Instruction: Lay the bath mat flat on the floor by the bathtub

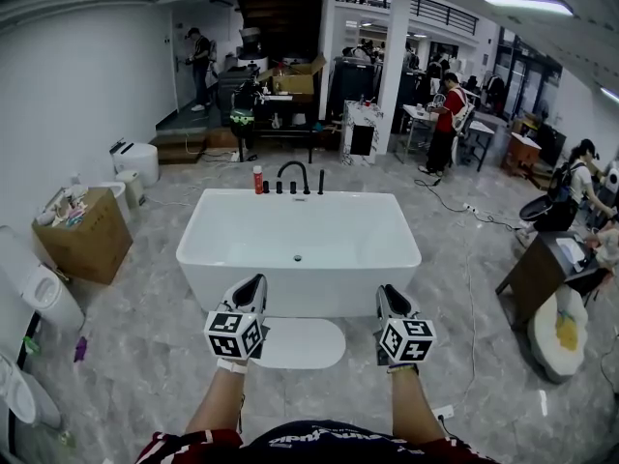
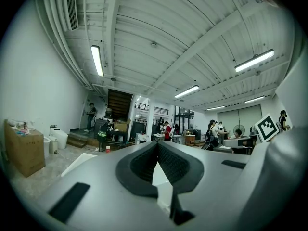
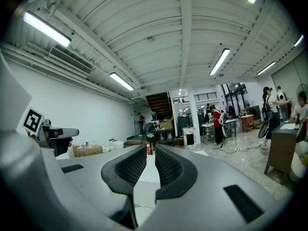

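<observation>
Left claw point(image 1: 255, 284) beside bath mat point(image 1: 302, 344); right claw point(image 1: 386, 294) apart.

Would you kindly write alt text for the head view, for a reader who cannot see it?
A white bath mat lies on the grey floor in front of a white bathtub. The left hand-held gripper and the right hand-held gripper hover either side of it.

Glossy, smooth white bathtub point(image 1: 300, 293) on a polished grey marble-look floor point(image 1: 135, 356). The bath mat point(image 1: 302, 344) looks white, matt and smooth. Matt black metal faucet point(image 1: 293, 172). Plain brown cardboard box point(image 1: 87, 245). Left gripper point(image 2: 158, 144): matt grey plastic with black dimpled pads point(image 2: 177, 166)
</observation>
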The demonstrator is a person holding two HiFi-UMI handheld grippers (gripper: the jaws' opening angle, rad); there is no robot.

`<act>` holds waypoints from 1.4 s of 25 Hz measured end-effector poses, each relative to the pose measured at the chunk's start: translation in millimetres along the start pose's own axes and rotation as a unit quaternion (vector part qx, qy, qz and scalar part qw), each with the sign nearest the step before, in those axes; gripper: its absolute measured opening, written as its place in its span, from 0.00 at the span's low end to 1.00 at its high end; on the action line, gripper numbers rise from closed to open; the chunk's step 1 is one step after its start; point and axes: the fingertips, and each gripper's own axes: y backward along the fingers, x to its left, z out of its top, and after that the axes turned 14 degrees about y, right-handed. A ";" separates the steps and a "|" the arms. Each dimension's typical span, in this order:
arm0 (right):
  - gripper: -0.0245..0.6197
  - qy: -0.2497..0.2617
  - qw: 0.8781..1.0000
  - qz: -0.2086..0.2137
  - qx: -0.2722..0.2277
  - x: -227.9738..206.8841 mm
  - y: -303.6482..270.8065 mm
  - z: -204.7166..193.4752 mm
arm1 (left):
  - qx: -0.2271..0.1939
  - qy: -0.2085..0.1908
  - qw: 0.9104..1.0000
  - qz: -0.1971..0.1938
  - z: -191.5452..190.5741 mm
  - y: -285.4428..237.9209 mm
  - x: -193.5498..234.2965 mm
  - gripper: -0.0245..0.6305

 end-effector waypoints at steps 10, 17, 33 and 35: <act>0.11 0.004 1.000 -0.005 -0.010 -1.9 3.5 5.6 | 0.000 0.003 1.000 -0.002 -2.0 0.8 -2.5 0.06; 0.10 0.016 1.000 -0.015 -0.005 -6.2 3.3 5.6 | 0.002 0.001 1.000 -0.002 -3.4 -2.2 -4.8 0.06; 0.08 0.029 0.999 -0.022 0.001 -6.4 2.7 7.2 | 0.002 0.000 1.000 0.008 -2.2 2.6 -0.3 0.06; 0.08 0.031 0.999 -0.021 0.002 -6.7 2.4 7.2 | 0.002 0.000 1.000 0.007 -2.2 1.9 -1.0 0.07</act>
